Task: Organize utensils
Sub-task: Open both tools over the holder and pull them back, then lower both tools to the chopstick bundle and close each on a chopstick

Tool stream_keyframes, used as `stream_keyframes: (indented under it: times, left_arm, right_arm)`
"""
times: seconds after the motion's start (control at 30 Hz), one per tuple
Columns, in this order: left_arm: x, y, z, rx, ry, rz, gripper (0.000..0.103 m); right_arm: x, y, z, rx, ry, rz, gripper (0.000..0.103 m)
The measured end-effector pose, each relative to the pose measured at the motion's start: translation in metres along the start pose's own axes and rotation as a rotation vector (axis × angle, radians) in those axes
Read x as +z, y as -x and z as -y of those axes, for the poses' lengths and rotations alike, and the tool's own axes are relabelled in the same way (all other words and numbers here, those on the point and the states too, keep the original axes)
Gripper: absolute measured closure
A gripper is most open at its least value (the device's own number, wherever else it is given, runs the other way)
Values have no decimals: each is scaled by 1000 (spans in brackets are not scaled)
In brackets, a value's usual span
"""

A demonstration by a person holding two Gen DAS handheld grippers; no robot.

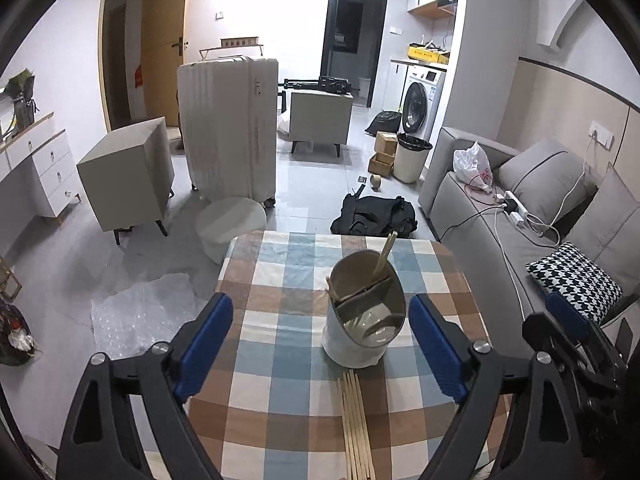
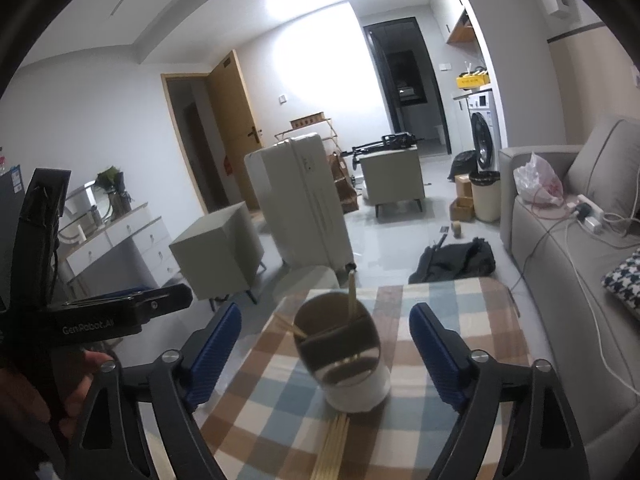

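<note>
My left gripper (image 1: 320, 344) stands spread wide, nothing between its blue pads (image 1: 206, 344); my right gripper (image 2: 324, 360) likewise spread and empty, blue pads (image 2: 214, 358) apart at either side of the frame. Between the fingers in both views, centre frame, sits the white utensil holder (image 1: 362, 312) on the checked tablecloth (image 1: 280, 400); one chopstick (image 1: 384, 254) stands upright in its rear compartment, another leans at its left rim. Lower centre, just below the holder, a bundle of chopsticks (image 1: 354, 420) lies flat on the cloth. Beyond, upper centre: a pale suitcase (image 1: 228, 128); right edge: a grey sofa (image 1: 520, 208).
</note>
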State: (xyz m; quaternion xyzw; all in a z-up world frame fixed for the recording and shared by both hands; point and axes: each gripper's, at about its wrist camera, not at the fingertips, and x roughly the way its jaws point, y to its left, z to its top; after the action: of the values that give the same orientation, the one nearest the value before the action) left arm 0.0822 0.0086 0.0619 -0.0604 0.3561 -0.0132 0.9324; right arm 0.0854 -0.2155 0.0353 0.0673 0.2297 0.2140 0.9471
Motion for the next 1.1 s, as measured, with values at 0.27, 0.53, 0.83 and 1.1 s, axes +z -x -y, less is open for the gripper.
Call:
stream_keyframes:
  times: [0.27,0.53,0.83,1.1]
  left_arm:
    - [-34,-11,-13,22,29,25,12]
    - [-73,-43,-18,39,27,-62,12]
    - [-97,-77,-30,109,6,-173,12]
    - [-104,-93,-52,111,109,-263,12]
  right_arm:
    - [-36,-4,-4,0,24,-76,8]
    - [-79,-26,0,-26,51,-217,8]
    - [-116,-74,12,-62,44,-448,36]
    - [-146,-140,21,-63,9,-663,63]
